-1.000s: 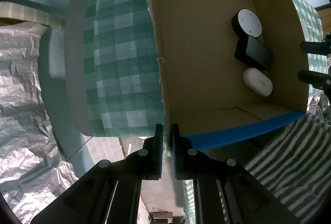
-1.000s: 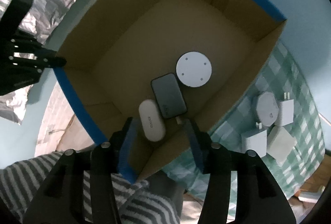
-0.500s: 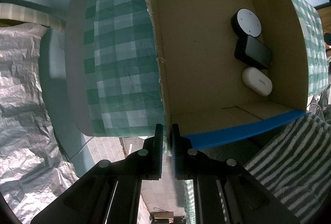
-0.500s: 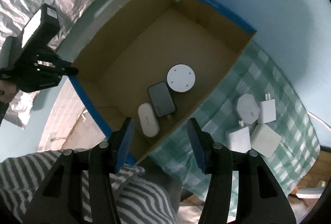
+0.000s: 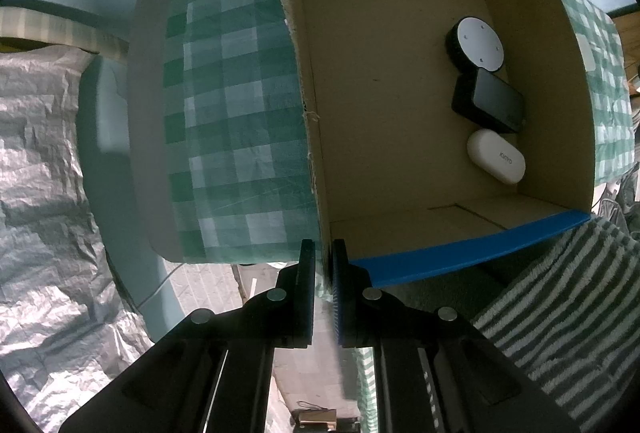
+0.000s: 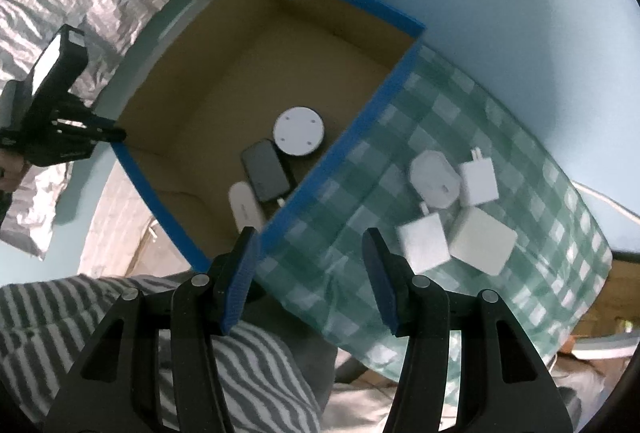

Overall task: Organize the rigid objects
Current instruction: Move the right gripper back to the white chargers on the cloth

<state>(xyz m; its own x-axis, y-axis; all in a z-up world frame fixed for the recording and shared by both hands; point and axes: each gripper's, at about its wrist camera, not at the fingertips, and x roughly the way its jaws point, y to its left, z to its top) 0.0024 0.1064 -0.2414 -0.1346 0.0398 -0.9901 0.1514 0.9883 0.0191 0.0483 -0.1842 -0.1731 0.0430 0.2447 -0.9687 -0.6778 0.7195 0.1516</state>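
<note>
Chargers (image 6: pixel 456 217), four white ones, lie clustered on the green checked cloth (image 6: pixel 360 193) just beside the cardboard box (image 6: pixel 344 149). Inside it a round white-topped puck (image 5: pixel 478 45), a black case (image 5: pixel 490 105) and a white oval case (image 5: pixel 496 161) sit in a row along one wall. The left gripper (image 5: pixel 320 257) is pinched on the box's corner wall, while the right gripper (image 6: pixel 310 245) hangs spread and empty over the box's blue rim.

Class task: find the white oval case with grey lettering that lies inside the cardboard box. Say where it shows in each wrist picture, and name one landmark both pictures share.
Left wrist view: the white oval case lies right of centre, by the box's right wall, below the dark rectangular device.
Right wrist view: the case sits lower centre, just above the right claw's left finger.
Shared landmark: the round white-topped disc.
</note>
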